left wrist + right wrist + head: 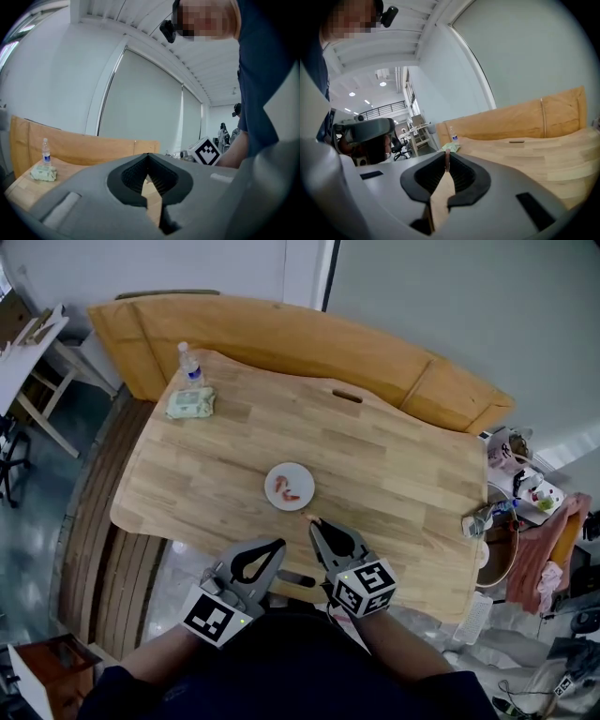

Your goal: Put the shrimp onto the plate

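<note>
A white plate [301, 478] lies near the table's front middle, with two red shrimp [284, 488] on it. My right gripper [313, 522] hovers just in front of the plate at the table edge, shut on a small pinkish shrimp [309, 518]. In the right gripper view that shrimp [447, 161] shows as a thin brown-pink sliver pinched at the fingertips of the right gripper [447, 156]. My left gripper [278, 544] sits lower left of it, off the table's front edge. Its jaws meet at the tips in the left gripper view [148, 155], with nothing between them.
A water bottle [190, 364] and a green wipes pack [190, 403] stand at the far left corner of the wooden table [394, 474]. An orange bench [281, 334] runs behind it. Cluttered items [516, 488] sit beyond the right edge.
</note>
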Action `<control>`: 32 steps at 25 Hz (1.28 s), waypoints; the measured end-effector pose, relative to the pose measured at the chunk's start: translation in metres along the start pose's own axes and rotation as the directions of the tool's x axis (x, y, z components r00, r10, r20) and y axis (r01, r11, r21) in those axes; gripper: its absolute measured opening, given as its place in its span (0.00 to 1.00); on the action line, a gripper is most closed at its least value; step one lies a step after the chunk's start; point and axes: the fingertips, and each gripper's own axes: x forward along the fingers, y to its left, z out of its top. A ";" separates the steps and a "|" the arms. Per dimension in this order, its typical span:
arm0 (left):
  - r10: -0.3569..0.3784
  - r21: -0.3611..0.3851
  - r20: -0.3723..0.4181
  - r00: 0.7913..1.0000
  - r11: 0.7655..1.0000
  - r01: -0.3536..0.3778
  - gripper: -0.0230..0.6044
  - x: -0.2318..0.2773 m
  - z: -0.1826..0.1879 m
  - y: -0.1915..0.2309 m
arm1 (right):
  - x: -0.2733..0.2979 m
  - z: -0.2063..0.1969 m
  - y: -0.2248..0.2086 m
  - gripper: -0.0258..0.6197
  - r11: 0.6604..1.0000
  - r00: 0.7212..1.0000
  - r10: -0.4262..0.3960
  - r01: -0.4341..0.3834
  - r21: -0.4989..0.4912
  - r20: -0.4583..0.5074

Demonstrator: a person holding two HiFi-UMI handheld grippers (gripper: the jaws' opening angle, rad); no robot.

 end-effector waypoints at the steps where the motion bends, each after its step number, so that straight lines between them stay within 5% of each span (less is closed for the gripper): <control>1: 0.009 -0.001 0.000 1.000 1.000 -0.009 0.05 0.001 0.000 0.003 | 0.006 -0.004 -0.006 0.10 1.000 1.000 0.001 -0.001 0.008 -0.014; 12: 0.053 -0.016 0.004 0.999 0.998 -0.053 0.04 0.007 -0.004 0.020 | 0.067 -0.062 -0.068 0.10 0.994 0.984 -0.023 0.042 0.105 -0.177; 17: 0.077 -0.021 -0.005 0.997 0.997 -0.077 0.05 0.006 -0.008 0.030 | 0.104 -0.098 -0.098 0.10 0.996 0.958 -0.061 0.078 0.050 -0.280; 32: 0.109 0.045 -0.037 0.993 0.993 -0.107 0.05 0.003 -0.011 0.055 | 0.174 -0.160 -0.145 0.10 0.984 0.896 -0.100 0.154 0.092 -0.433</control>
